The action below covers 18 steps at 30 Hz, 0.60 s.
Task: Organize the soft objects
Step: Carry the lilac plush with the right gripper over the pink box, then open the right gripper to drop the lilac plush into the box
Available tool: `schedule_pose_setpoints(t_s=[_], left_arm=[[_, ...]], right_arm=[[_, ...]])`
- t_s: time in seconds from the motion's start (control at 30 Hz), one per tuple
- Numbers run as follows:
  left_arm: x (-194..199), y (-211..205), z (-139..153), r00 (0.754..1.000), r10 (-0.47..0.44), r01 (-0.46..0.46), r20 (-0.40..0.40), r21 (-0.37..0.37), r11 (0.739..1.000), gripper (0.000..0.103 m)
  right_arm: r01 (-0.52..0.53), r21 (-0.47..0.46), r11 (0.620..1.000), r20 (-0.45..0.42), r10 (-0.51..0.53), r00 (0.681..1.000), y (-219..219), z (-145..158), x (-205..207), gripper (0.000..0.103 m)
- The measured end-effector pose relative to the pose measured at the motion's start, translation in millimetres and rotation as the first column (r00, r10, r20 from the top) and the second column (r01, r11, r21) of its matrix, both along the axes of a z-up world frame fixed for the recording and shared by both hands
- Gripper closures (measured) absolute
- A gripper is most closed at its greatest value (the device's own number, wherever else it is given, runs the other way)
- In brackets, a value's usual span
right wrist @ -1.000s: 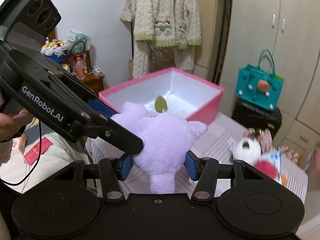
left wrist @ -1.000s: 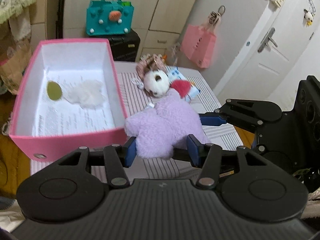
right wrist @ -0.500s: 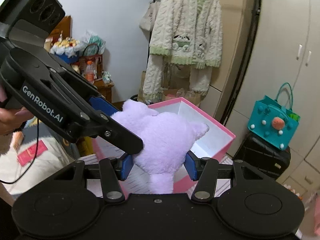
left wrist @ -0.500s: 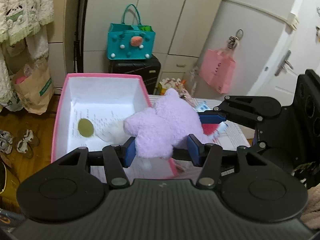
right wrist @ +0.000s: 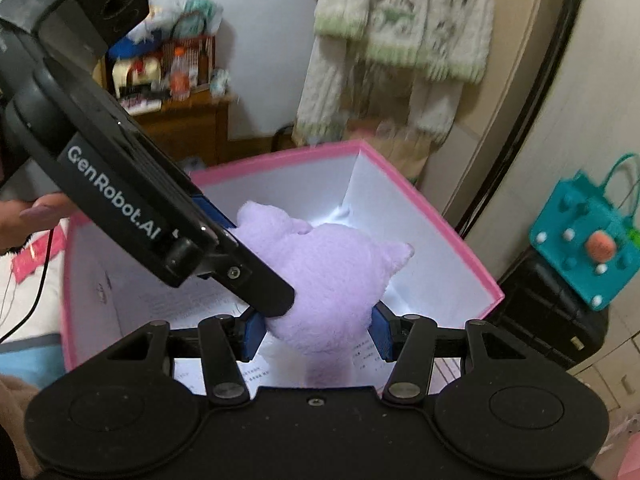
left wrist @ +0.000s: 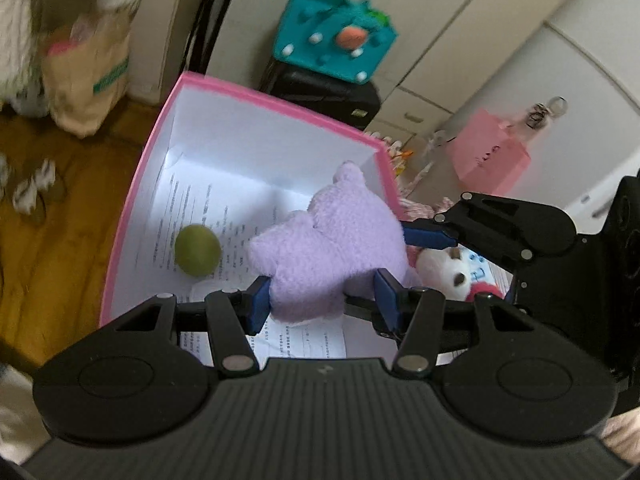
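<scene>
A purple plush toy [left wrist: 324,248] hangs over the open pink box [left wrist: 256,94], held from two sides. My left gripper [left wrist: 320,300] is shut on its lower part; my right gripper [right wrist: 316,330] is shut on it too, seen in the right wrist view with the plush [right wrist: 332,272] above the box [right wrist: 448,220]. A green soft ball [left wrist: 197,251] lies on the box's paper-lined floor. A white plush with red trim [left wrist: 452,272] lies on the table to the right of the box, partly hidden by the right gripper's fingers.
A teal bag [left wrist: 334,50] sits on a black case behind the box. A pink bag [left wrist: 492,160] hangs at the right. A paper bag [left wrist: 86,76] stands on the wooden floor at the left. A cardigan [right wrist: 400,28] hangs behind the box.
Both grippers have carried the purple plush from above the striped table leftward and over the pink box. The box's inside now lies directly beneath the plush.
</scene>
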<state>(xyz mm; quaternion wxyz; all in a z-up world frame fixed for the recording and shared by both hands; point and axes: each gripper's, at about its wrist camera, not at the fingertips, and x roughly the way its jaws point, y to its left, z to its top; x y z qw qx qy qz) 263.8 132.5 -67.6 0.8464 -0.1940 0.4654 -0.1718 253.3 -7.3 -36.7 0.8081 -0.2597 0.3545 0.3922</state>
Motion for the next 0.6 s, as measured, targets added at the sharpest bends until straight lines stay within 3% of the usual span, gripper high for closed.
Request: schedule_pose_setpoints(t_s=[0.3, 0.6], left_arm=[[28, 3, -40, 0.978, 0.009, -0.024, -0.206, -0.068, 0.997, 0.051], [38, 6, -63, 0.948, 0.031, -0.074, -0.316, -0.123, 0.990, 0.051]], right_arm=[[-0.115, -0.170, 0.979, -0.096, 0.100, 0.990, 18, -21, 13, 0.044], [-0.186, -0.295, 0.937, -0.107, 0.161, 0.981, 33, -32, 15, 0.044]])
